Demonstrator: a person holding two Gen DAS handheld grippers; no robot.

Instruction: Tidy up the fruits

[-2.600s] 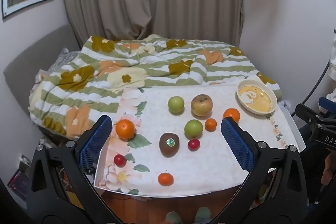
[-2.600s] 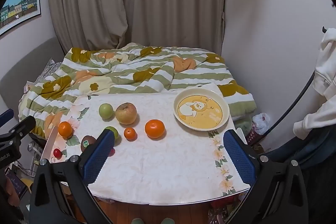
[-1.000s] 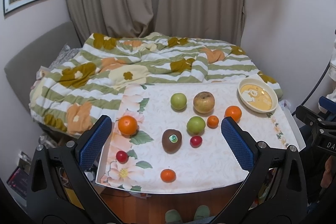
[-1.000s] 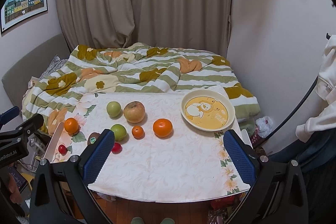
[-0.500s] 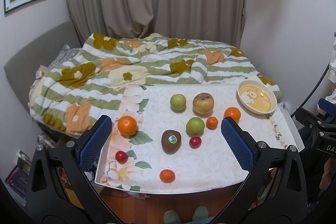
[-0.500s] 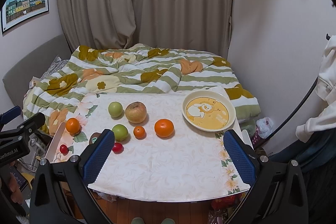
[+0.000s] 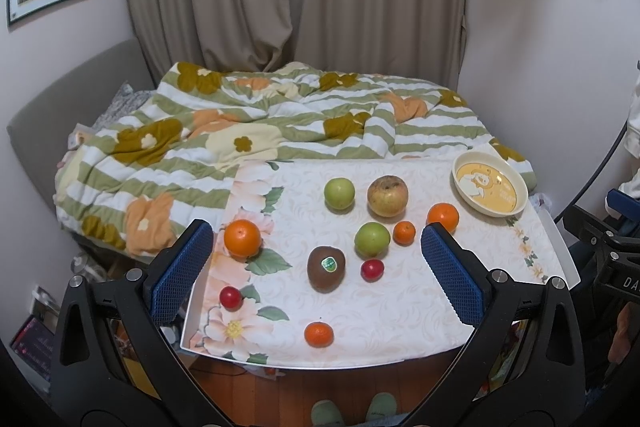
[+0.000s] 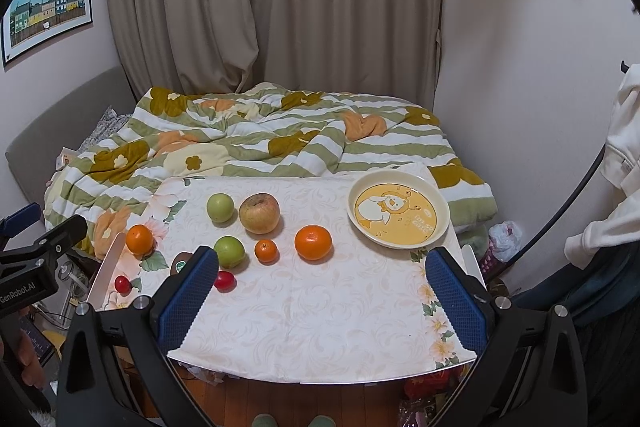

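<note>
Several fruits lie on a table (image 7: 400, 323) with a floral cloth: a big apple (image 7: 387, 195) (image 8: 259, 213), two green fruits (image 7: 339, 193) (image 7: 372, 239), a kiwi (image 7: 326, 268), oranges (image 7: 242, 238) (image 7: 442, 217) (image 8: 313, 243), small mandarins (image 7: 404, 232) (image 7: 319, 333) and red cherry tomatoes (image 7: 372, 269) (image 7: 231, 297). A yellow plate (image 7: 489, 188) (image 8: 398, 213) sits empty at the back right. My left gripper (image 7: 316, 267) is open, held above the table's front. My right gripper (image 8: 320, 287) is open and empty, above the front right.
A bed with a striped floral quilt (image 7: 280, 123) lies behind the table, with curtains and walls beyond. The floor and feet show below the table's front edge. A white garment (image 8: 624, 163) hangs at the right.
Both grippers have drifted slightly back and up from the table. Both stay open. No fruit has moved.
</note>
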